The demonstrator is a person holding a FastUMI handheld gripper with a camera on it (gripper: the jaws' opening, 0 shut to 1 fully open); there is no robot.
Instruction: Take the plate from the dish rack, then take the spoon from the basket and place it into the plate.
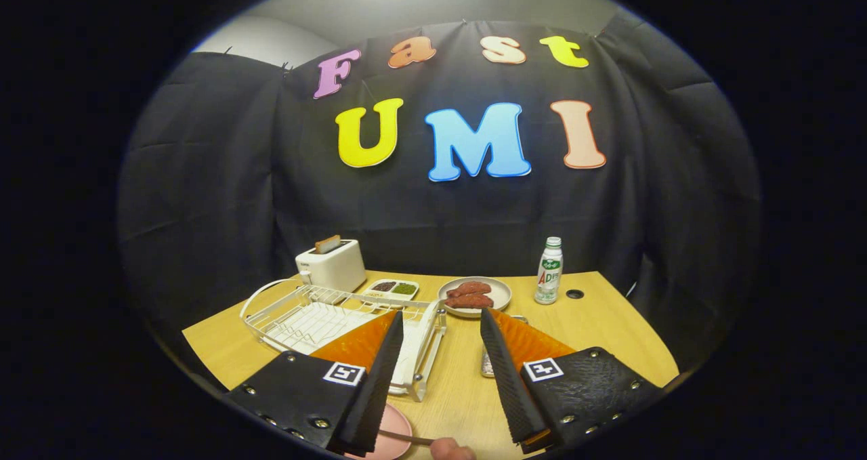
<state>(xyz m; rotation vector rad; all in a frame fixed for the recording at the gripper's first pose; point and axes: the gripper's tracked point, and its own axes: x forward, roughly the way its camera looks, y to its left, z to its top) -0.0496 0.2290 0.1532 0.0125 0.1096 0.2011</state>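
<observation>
Hovering above the near part of the wooden table (596, 324), the gripper (440, 379) looks level toward the far wall, its two fingers spread wide with bare tabletop between them and nothing held. Low between the fingers, close to the left one, lies a pink plate (389, 440), partly hidden behind that finger, with a thin handle of what seems to be the spoon (406, 437) reaching across its rim; a fingertip of a person's hand (450, 450) touches the handle's end. Just ahead of the left finger stands the white wire dish rack (325, 314), its near corner reaching in between the fingers, and its shelves look bare. Behind the right finger a small metallic thing (489, 362) peeks out; what it is cannot be told. Beyond the rack sit a white toaster (332, 265) with a slice in its slot, a small white tray (393, 288) with two compartments of dark and green filling, and a beige plate (498, 290) carrying reddish-brown pieces. To the right of that plate stands a white bottle (549, 270) with a green cap, and beside it a dark round hole (574, 294) in the tabletop. The table's right part is open, running free to its far and right edges. The fingers each bear a square black-and-white marker, too coarse to read as writing.
</observation>
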